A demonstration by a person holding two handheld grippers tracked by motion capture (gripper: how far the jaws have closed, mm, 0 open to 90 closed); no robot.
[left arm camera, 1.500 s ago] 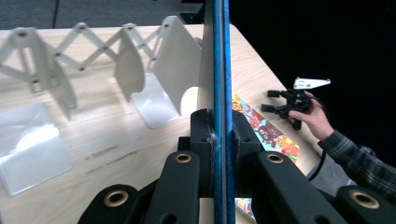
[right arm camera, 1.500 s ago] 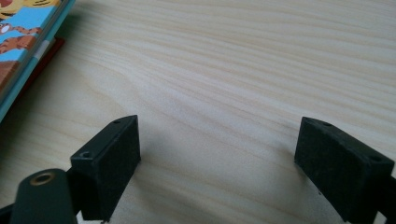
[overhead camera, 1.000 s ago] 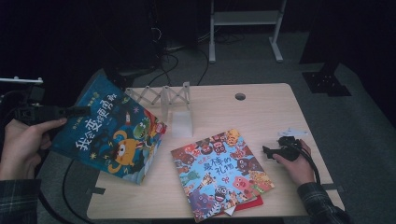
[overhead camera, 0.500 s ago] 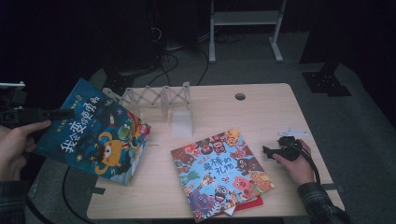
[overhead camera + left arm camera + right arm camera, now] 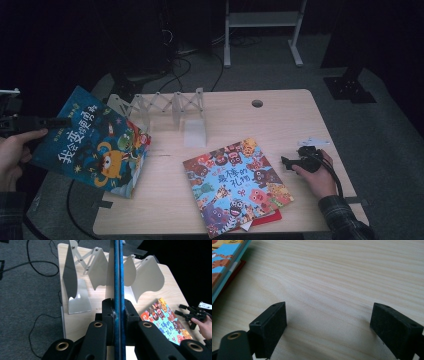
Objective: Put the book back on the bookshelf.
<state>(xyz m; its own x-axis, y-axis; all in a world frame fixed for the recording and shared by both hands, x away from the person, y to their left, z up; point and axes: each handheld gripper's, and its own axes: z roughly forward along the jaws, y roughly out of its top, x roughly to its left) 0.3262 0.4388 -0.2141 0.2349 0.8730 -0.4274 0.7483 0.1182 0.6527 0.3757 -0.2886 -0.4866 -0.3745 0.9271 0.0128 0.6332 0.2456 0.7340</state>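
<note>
Two picture books are in play, and the blue one (image 5: pixel 95 142) hangs at the left of the high view, off the table's (image 5: pixel 240 120) left edge, tilted with its monster cover facing up and its lower corner over the tabletop. The left gripper (image 5: pixel 42 122) has it by the upper left edge; in the left gripper view the black jaws are pinched tight on the book's thin blue edge (image 5: pixel 118 290), which runs straight up the middle of the frame. Beyond it stands the white accordion book rack (image 5: pixel 105 277), its dividers spread, at the back left of the table. Judging by how flat it hangs from one edge, this is a light, stiff-covered book, but the glossy cover looks slippery, so a grip near the spine, deep in the jaws, seems the safest hold. The second book (image 5: pixel 235 185), with animals on its cover, lies flat at the lower centre atop something red. The right gripper (image 5: pixel 295 162) rests on the table at the right, jaws spread wide over bare wood, as the right gripper view shows. Compared with a second ago, the blue book has swung farther left and outward, away from the rack, while the right hand (image 5: pixel 317 175) has not budged.
</note>
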